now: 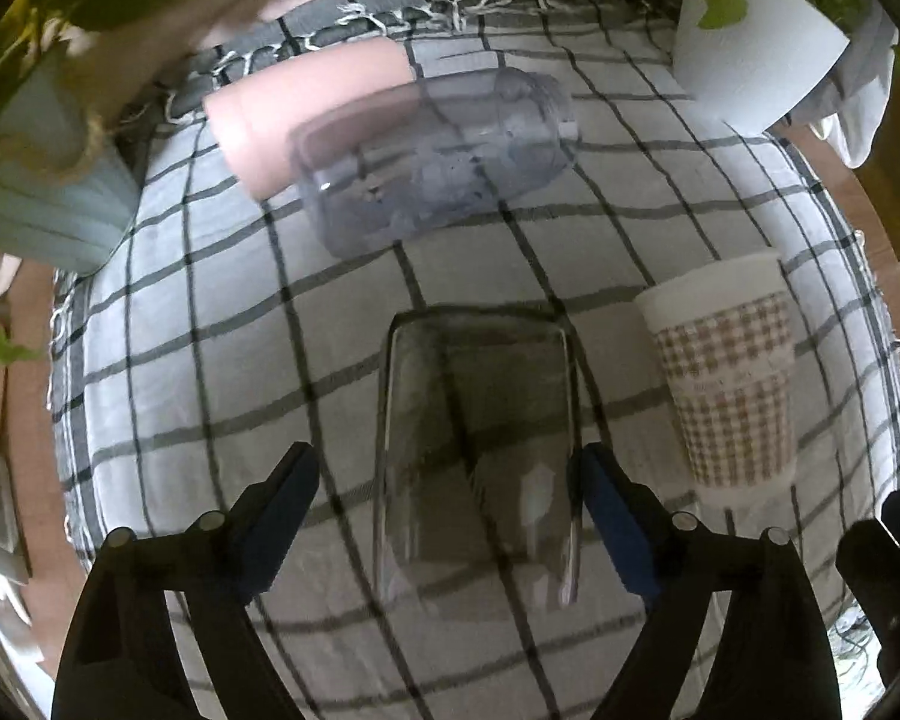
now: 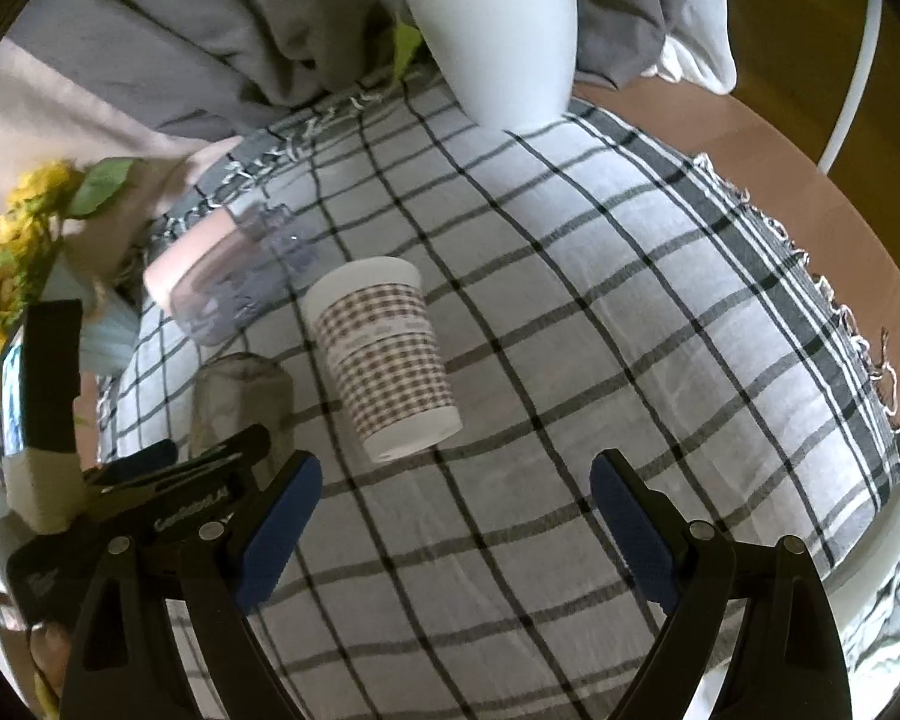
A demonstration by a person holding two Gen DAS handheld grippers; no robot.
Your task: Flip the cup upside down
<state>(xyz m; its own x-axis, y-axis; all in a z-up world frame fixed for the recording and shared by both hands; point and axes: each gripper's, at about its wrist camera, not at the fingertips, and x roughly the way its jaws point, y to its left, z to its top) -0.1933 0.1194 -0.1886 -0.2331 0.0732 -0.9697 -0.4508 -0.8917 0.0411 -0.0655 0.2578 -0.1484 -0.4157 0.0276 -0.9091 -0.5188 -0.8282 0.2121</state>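
A clear drinking glass (image 1: 477, 456) stands upside down on the checked cloth between the open fingers of my left gripper (image 1: 447, 480); the right pad (image 1: 606, 510) is near or touching it, the left pad is apart. The glass also shows in the right wrist view (image 2: 240, 402), behind the left gripper. A gingham paper cup (image 1: 729, 384) stands upside down to its right, also seen in the right wrist view (image 2: 384, 360). My right gripper (image 2: 456, 498) is open and empty, just in front of the paper cup.
A clear plastic bottle (image 1: 438, 162) and a pink cylinder (image 1: 306, 120) lie on their sides at the back. A white plant pot (image 2: 504, 36) stands at the far edge. A vase with yellow flowers (image 2: 24, 252) stands at the left. The cloth (image 2: 570, 300) covers a round table.
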